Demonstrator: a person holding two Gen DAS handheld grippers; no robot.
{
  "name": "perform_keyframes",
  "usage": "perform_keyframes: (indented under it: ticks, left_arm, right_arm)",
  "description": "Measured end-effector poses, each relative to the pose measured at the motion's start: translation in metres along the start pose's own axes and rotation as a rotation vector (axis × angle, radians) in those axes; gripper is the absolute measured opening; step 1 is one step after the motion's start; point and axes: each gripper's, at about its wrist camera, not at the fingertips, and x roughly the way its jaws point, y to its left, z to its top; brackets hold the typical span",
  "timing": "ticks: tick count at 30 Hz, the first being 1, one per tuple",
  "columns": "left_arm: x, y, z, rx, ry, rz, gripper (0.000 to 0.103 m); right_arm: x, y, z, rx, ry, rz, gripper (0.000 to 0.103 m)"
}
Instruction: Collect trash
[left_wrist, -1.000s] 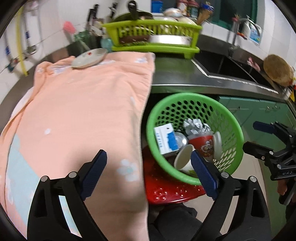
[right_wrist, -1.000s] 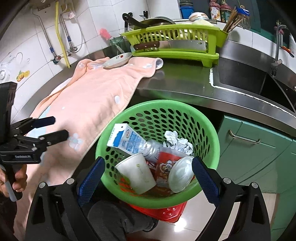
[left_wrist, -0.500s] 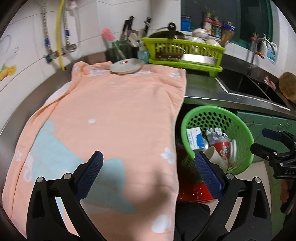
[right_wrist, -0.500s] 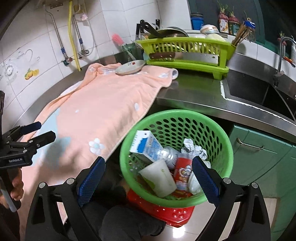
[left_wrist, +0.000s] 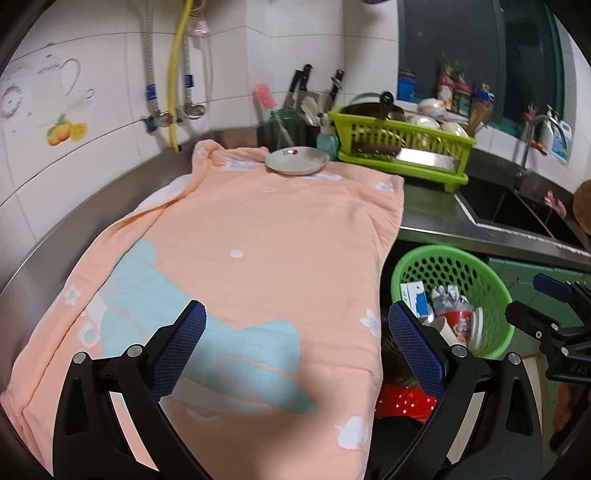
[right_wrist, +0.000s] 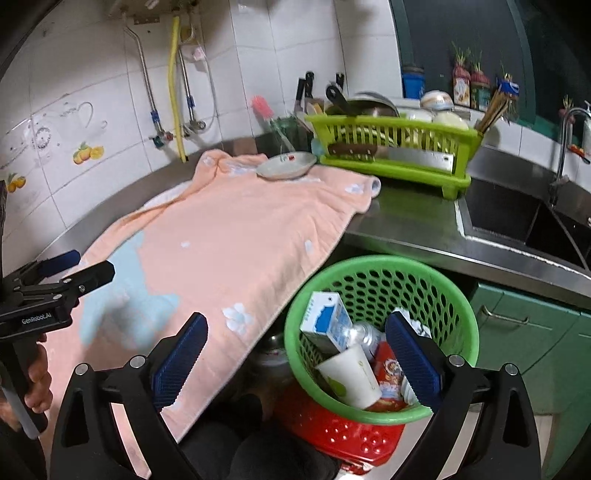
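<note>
Left gripper (left_wrist: 295, 334): jaws spread wide, nothing between them, hovering over the peach towel (left_wrist: 258, 251) that fills the centre and lower left of the left wrist frame. It also shows at the left edge of the right wrist view (right_wrist: 64, 271), held in a hand (right_wrist: 37, 380) at the lower left edge.

Right gripper (right_wrist: 295, 339): jaws wide, empty, above the towel's near edge and the green basket (right_wrist: 458, 295) at lower centre-right. In the left wrist view it sits at the right edge (left_wrist: 539, 301), just beside the basket (left_wrist: 495, 288).

Trash is all in the basket:
- blue-white carton (right_wrist: 325, 321), leaning against the left wall
- white paper cup (right_wrist: 351, 376) lying on its side, mouth toward lower right
- red printed cup (right_wrist: 388, 373) next to it, partly behind the right finger pad
- metal can (right_wrist: 364, 332) between carton and cups
- crumpled foil (left_wrist: 447, 297) toward the back

Basket rests on a red plastic stool (right_wrist: 343, 428), below the edge of the steel counter (right_wrist: 413, 225).

Towel surface is bare except for a small plate (left_wrist: 297, 159) at its far end, upper centre. Lime dish rack (left_wrist: 406, 147) stands to the right of the plate, cleaver (right_wrist: 399, 155) on its front. Sink (right_wrist: 517, 218) at right of frame.
</note>
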Motion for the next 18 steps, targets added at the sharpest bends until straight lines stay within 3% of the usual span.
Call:
perform_keyframes:
  ticks: [9,18]
  left_arm:
    - [-0.012,0.012,-0.004,-0.051,-0.025,-0.009,0.098]
    - [-0.025,0.019,-0.007,-0.075,-0.048,0.005,0.098]
  right_arm:
    - [-0.013,0.027,-0.003,-0.097,-0.1,-0.065,0.095]
    - [-0.016,0.031,-0.008,-0.076,-0.122,-0.047,0.096]
